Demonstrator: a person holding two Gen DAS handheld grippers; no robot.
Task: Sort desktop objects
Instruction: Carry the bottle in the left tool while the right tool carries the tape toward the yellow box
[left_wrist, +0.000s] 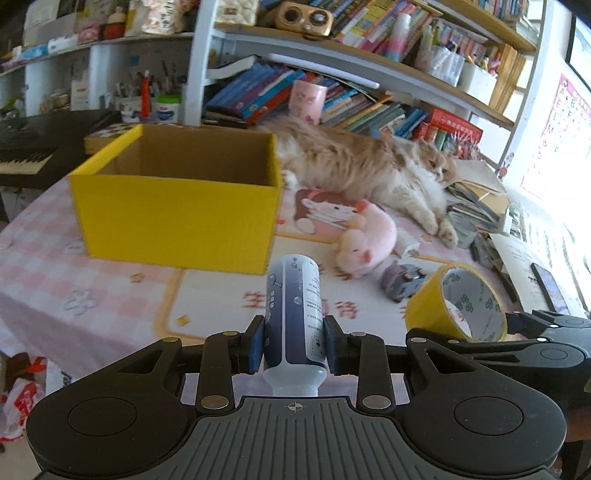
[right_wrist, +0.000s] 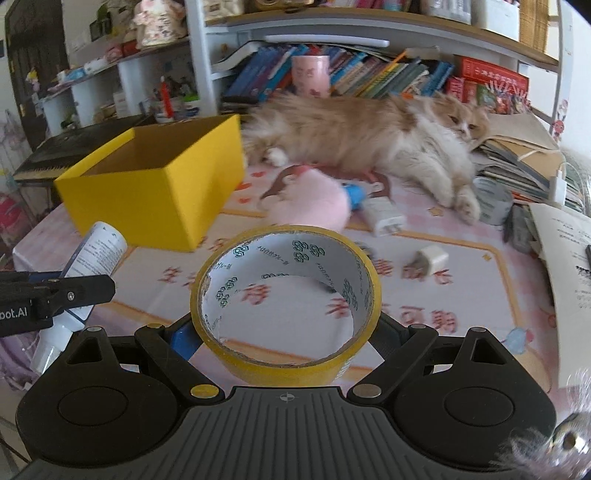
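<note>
My left gripper (left_wrist: 294, 343) is shut on a blue and white bottle (left_wrist: 293, 314), held lengthwise with its cap end toward the camera and lifted off the table. In the right wrist view the same bottle (right_wrist: 94, 254) shows at the left edge. My right gripper (right_wrist: 286, 332) is shut on a yellow roll of tape (right_wrist: 286, 295), its blue pads pressing the roll's two sides, hole facing up. That tape roll (left_wrist: 458, 301) also appears at the right of the left wrist view. An open yellow box (left_wrist: 177, 201) (right_wrist: 155, 184) stands ahead on the pink tablecloth, to the left.
A long-haired orange and white cat (left_wrist: 369, 166) (right_wrist: 369, 136) lies across the back of the table. A pink plush toy (left_wrist: 365, 240) (right_wrist: 310, 206), a small toy car (left_wrist: 402, 282), a white charger plug (right_wrist: 430, 260) and a white tube (right_wrist: 380, 216) lie on the cloth. Stacked papers (right_wrist: 517, 162) fill the right side.
</note>
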